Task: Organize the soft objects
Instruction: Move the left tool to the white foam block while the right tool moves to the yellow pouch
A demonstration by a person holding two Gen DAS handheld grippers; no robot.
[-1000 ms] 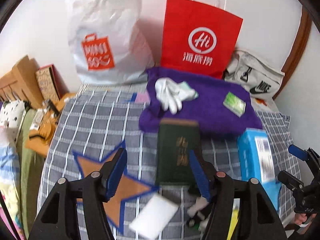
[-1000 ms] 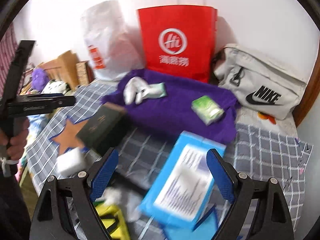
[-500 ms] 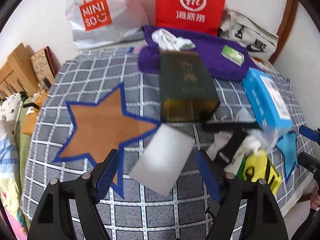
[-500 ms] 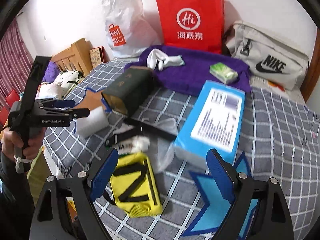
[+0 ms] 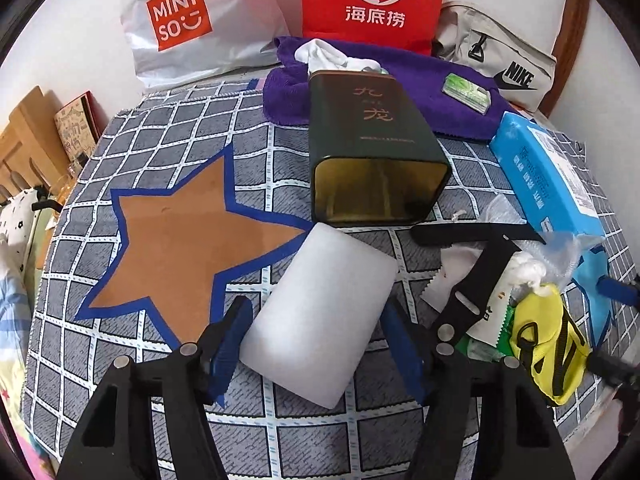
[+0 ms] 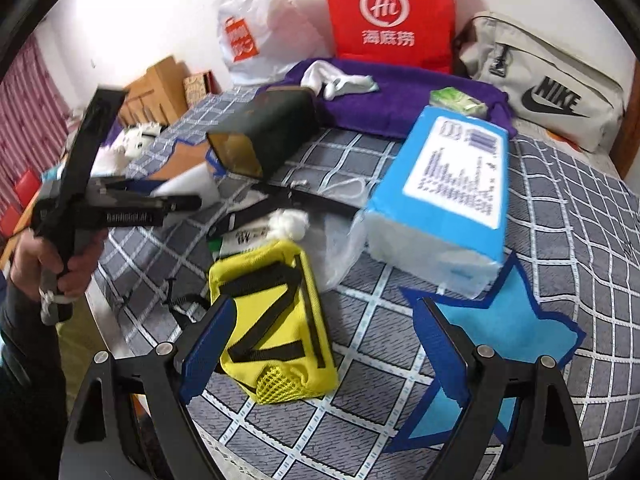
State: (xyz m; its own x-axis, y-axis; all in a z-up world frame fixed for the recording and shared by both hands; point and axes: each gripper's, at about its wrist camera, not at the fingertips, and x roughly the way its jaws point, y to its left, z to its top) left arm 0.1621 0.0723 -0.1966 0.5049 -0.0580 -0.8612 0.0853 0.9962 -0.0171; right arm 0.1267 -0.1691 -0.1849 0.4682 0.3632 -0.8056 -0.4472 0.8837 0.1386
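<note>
A white foam block (image 5: 324, 312) lies on the checked cloth, one corner over the brown star patch (image 5: 180, 240). My left gripper (image 5: 316, 310) straddles it with jaws closing. The left pad is at the block's edge and a thin gap shows at the right pad. My right gripper (image 6: 324, 308) stands wide open over a yellow pouch (image 6: 276, 320) with black straps, its left finger covering the pouch's left edge. The pouch also shows in the left wrist view (image 5: 548, 344). A purple towel (image 5: 424, 80) at the back carries white gloves (image 5: 324, 54) and a small green pack (image 5: 466, 90).
A dark green tin (image 5: 372, 148) lies on its side, mouth towards me. A blue tissue pack (image 6: 448, 184), black strap (image 5: 472, 236), cotton wad (image 6: 288, 222) and blue star patch (image 6: 500, 328) crowd the right. Red bag (image 6: 388, 12), white bag (image 5: 192, 20) and grey Nike bag (image 6: 552, 88) line the wall. A hand (image 6: 52, 256) holds the left gripper.
Both grippers have come down closer to the cloth. The left one has moved from above the tin to straddle the foam block, jaws narrower. The right one now hangs over the yellow pouch.
</note>
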